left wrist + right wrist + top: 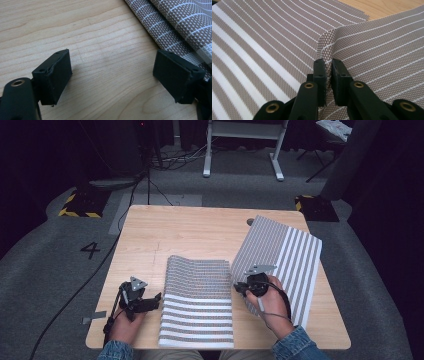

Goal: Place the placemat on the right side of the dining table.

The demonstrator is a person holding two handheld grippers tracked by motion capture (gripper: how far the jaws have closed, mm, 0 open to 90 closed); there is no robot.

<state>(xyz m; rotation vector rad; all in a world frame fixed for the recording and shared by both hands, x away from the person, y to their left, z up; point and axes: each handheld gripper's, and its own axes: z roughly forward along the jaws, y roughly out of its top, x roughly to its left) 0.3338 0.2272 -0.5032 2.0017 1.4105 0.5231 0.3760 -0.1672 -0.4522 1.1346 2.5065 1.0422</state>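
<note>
A brown and white striped woven placemat lies flat near the table's front edge. A second striped placemat stands tilted up to its right, with its left edge lifted. My right gripper is shut on that lifted edge, the mesh pinched between the jaws. My left gripper rests low over bare wood just left of the flat placemat, jaws wide apart with nothing between them.
The wooden table has bare surface at the back and left. A cable trails from the left gripper across the grey floor. A white desk frame stands beyond the table.
</note>
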